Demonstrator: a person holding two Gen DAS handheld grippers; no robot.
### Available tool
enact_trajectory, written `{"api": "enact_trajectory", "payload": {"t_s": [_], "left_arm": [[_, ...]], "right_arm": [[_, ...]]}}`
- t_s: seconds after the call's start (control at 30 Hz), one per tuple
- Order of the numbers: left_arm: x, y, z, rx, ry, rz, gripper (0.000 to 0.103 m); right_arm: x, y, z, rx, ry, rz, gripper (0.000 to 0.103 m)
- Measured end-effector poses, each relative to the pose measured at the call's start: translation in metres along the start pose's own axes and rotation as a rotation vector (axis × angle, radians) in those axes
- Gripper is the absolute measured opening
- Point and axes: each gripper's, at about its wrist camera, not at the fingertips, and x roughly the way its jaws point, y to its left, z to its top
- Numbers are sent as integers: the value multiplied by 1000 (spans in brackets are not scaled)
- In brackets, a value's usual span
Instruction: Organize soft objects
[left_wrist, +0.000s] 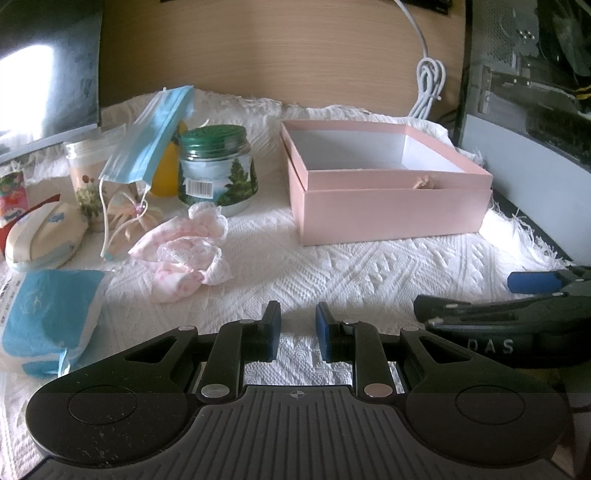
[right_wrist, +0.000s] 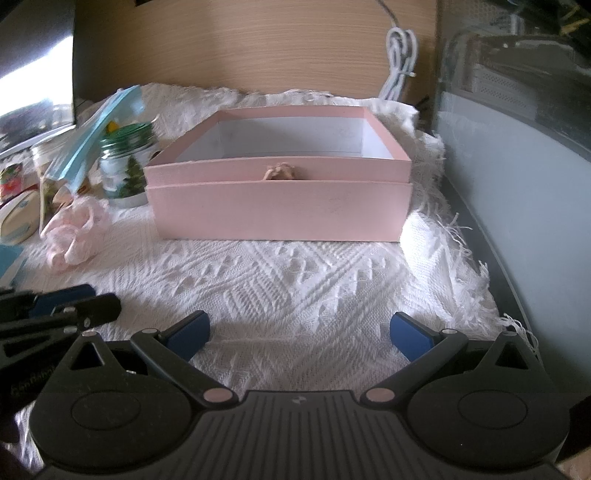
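Hovering low over the white woven cloth (left_wrist: 332, 266) that covers the tabletop, the left gripper (left_wrist: 296, 332) has its blue pads drawn close, a narrow gap between them and nothing in it. Ahead to the left lies a crumpled pink-and-white cloth (left_wrist: 184, 251), just in front of a green-lidded glass jar (left_wrist: 218, 170). A blue face mask (left_wrist: 151, 136) drapes over the things behind it, and a blue-and-white soft pack (left_wrist: 48, 317) sits at the left edge. The open pink box (left_wrist: 388, 210) stands to the right — empty as far as its white inside shows.

From the right wrist, the right gripper (right_wrist: 299, 336) rests above the same cloth with its jaws spread wide, holding nothing. The pink box (right_wrist: 277, 218) sits straight ahead, the crumpled cloth (right_wrist: 74, 232) well left of it, blurred.
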Motion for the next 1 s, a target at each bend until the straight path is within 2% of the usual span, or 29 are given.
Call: {"api": "enact_trajectory", "payload": {"t_s": [0.13,0.23,0.37,0.43,0.5,0.57,0.6,0.7,0.77,0.83,0.9,1.0], "left_arm": [[-8,11,3,-25,22,-78,23],[-29,28,9,-29,26,-127,24],[-74,75,15,-34,-12,-92,24],[-95,112,17,-45,-23,-36,24],[-109,155,20,-80,7,4,24],[-113,187,23,-80,70,-21,24],[-115,194,24,-68,81,-30,24],[-115,205,31,9,106,-84,24],[-111,213,35,-6,107,-84,26],[-106,224,33,-62,117,-66,26],[-100,239,29,-141,142,-42,26],[-98,250,19,-169,156,-61,26]], "right_arm": [[-1,-3,12,-38,101,47,103],[-2,-4,16,-72,178,75,103],[-6,-3,16,-121,238,115,103],[-5,-2,18,-136,261,127,103],[-4,1,22,-145,289,133,103],[-4,3,26,-117,305,120,101],[-7,5,29,-93,298,111,97],[-32,20,38,-84,209,117,96],[-57,39,43,-150,101,122,96],[-77,62,42,-238,-1,126,97],[-80,84,39,-268,7,184,97],[-64,117,28,-290,104,318,96]]}}
